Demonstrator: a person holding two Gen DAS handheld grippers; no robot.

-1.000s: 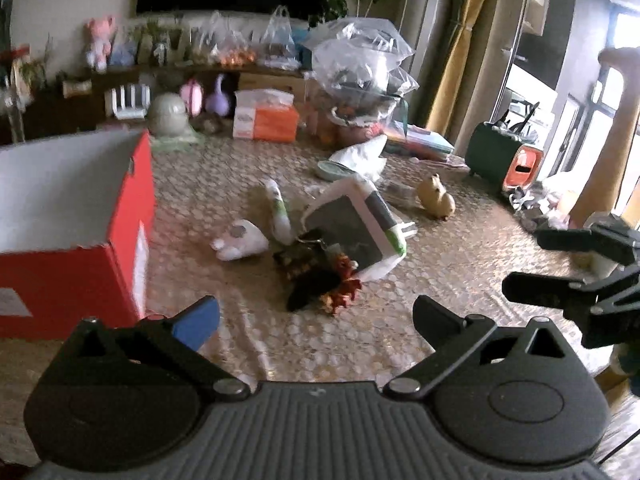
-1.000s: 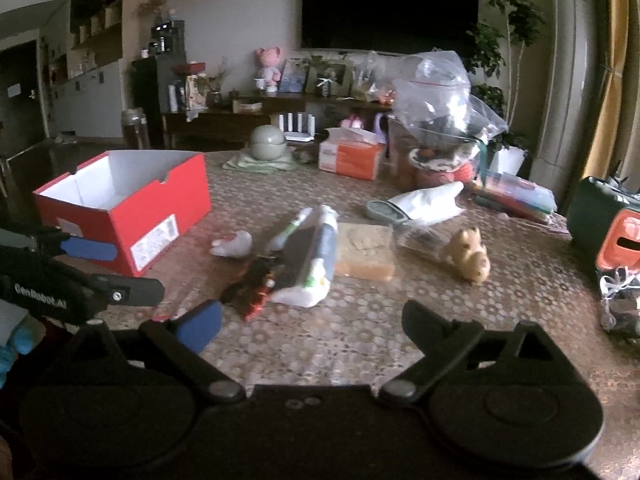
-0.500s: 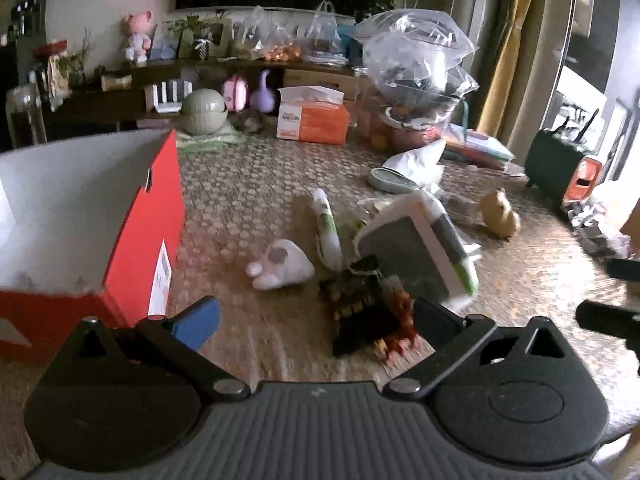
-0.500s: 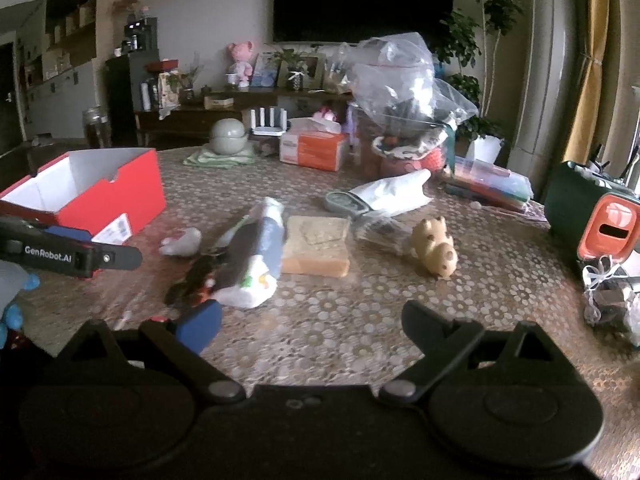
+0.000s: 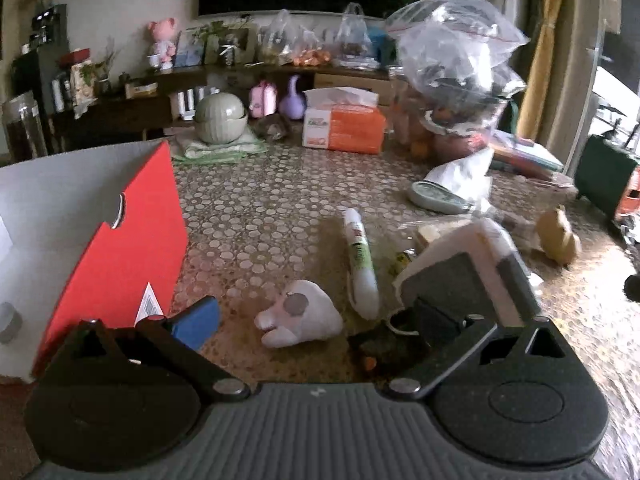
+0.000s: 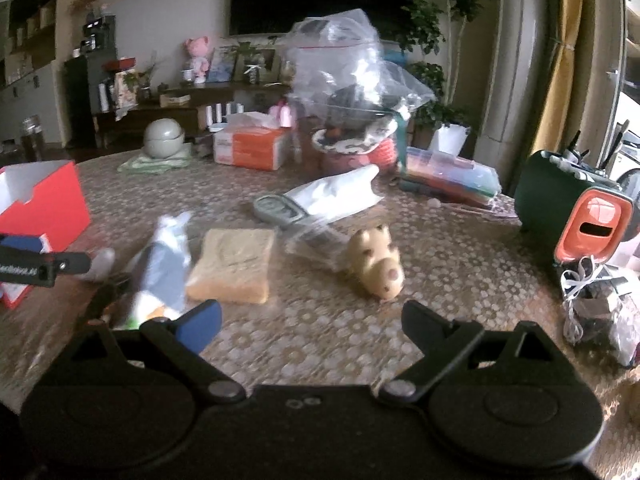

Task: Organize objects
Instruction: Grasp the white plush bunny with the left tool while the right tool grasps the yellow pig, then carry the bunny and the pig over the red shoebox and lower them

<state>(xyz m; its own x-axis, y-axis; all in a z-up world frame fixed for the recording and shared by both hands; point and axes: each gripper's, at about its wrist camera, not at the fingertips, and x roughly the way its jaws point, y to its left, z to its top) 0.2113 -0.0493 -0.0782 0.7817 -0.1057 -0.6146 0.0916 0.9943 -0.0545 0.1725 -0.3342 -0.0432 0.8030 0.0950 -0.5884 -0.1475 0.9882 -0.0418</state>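
My left gripper (image 5: 316, 316) is open, low over the table, with a white plush toy (image 5: 300, 314) between its fingers' line and a dark toy (image 5: 384, 350) by the right finger. An open red box (image 5: 124, 248) stands just to its left. A white tube (image 5: 362, 256) and a grey-and-white packet (image 5: 472, 268) lie just beyond. My right gripper (image 6: 312, 320) is open above the cloth, with a sponge-like yellow block (image 6: 234, 264) and a tan animal toy (image 6: 378, 264) ahead of it. The left gripper's finger (image 6: 44, 266) shows at the far left.
Further back stand an orange tissue box (image 5: 344, 126), a stuffed clear bag (image 5: 456, 68), a grey-green lidded pot (image 5: 222, 118) and a glasses case (image 6: 278, 210) under white paper. A green and orange container (image 6: 576, 204) and tangled items (image 6: 596, 308) sit at the right.
The left gripper has moved forward and left toward the white plush toy and the red box. The right gripper has swung right and closer to the block and tan toy.
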